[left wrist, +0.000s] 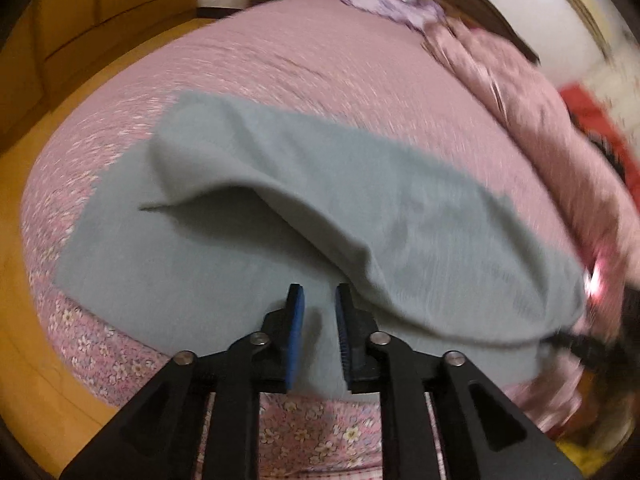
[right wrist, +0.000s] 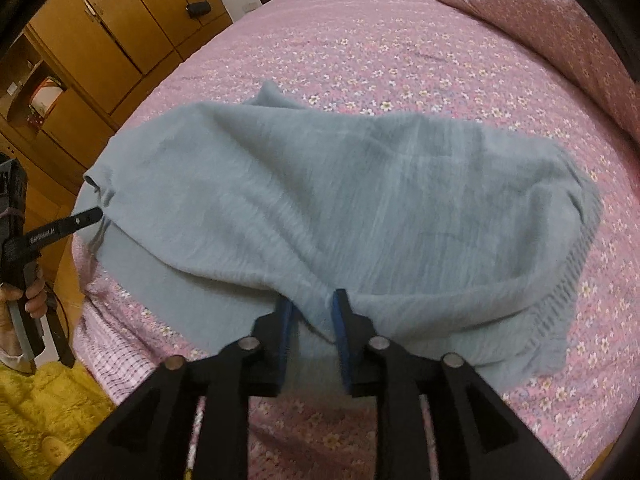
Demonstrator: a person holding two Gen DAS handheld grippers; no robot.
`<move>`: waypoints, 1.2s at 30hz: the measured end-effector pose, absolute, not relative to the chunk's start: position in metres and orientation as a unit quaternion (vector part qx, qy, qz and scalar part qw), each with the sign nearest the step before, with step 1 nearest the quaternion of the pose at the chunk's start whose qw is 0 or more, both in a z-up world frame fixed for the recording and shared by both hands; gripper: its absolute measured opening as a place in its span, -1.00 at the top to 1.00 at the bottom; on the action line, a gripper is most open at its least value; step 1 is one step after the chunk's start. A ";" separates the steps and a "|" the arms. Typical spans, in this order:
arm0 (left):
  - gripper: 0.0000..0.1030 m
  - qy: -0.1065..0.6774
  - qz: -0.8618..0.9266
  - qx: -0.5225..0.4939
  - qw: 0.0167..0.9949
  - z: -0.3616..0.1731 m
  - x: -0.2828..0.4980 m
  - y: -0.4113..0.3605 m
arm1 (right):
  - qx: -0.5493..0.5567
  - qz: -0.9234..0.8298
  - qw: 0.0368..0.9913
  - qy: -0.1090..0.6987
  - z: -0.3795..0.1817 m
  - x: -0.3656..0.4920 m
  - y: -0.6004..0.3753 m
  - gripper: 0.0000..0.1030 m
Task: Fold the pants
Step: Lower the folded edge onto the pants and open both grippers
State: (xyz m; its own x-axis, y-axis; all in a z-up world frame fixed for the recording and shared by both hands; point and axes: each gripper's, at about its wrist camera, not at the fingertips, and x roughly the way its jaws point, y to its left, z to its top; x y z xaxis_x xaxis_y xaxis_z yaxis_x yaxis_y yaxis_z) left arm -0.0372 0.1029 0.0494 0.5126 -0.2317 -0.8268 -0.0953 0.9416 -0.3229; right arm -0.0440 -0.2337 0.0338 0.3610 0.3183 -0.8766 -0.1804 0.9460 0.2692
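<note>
Pants: I am seeing the grey-blue pants [right wrist: 320, 208] lying folded over on the pink floral bed cover [right wrist: 400, 60], near the bed's front edge; the upper layer is sagging over a flatter lower layer.
Left gripper: my left gripper [left wrist: 319, 292] is hanging just over the flat lower layer; its blue pads are standing apart with nothing between them, so it is released; the folded upper layer is lying just to its right.
Right gripper: my right gripper [right wrist: 312, 300] is sitting at the near edge of the upper layer; a hanging fold of cloth is dropping between the parted pads; I cannot tell whether the pads are pressing it.
Right view only: it is showing a hand [right wrist: 24, 296] gripping the left tool's handle at the pants' left end, a yellow shaggy rug [right wrist: 36, 396], and wooden cupboards [right wrist: 100, 40].
Left view only: it is showing something red [left wrist: 596, 120] beyond a bunched pink quilt [left wrist: 532, 92], all blurred.
Textures: the pants are looking soft and knitted, with a ribbed band at the right end; the cover is looking quilted with small flowers.
</note>
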 end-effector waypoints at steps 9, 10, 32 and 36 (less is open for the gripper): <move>0.66 0.460 0.007 -0.281 0.842 0.060 -0.010 0.141 | 0.135 0.116 0.825 0.536 0.056 -0.064 -0.270 0.12; 0.66 0.459 0.009 -0.289 0.840 0.059 -0.008 0.143 | 0.149 0.110 0.824 0.536 0.057 -0.065 -0.275 0.12; 0.66 0.454 0.070 -0.352 0.816 0.047 -0.003 0.166 | 0.316 0.041 0.798 0.511 0.040 -0.078 -0.340 -0.12; 0.66 0.450 0.079 -0.352 0.817 0.046 -0.002 0.170 | 0.331 0.038 0.791 0.513 0.032 -0.076 -0.341 -0.12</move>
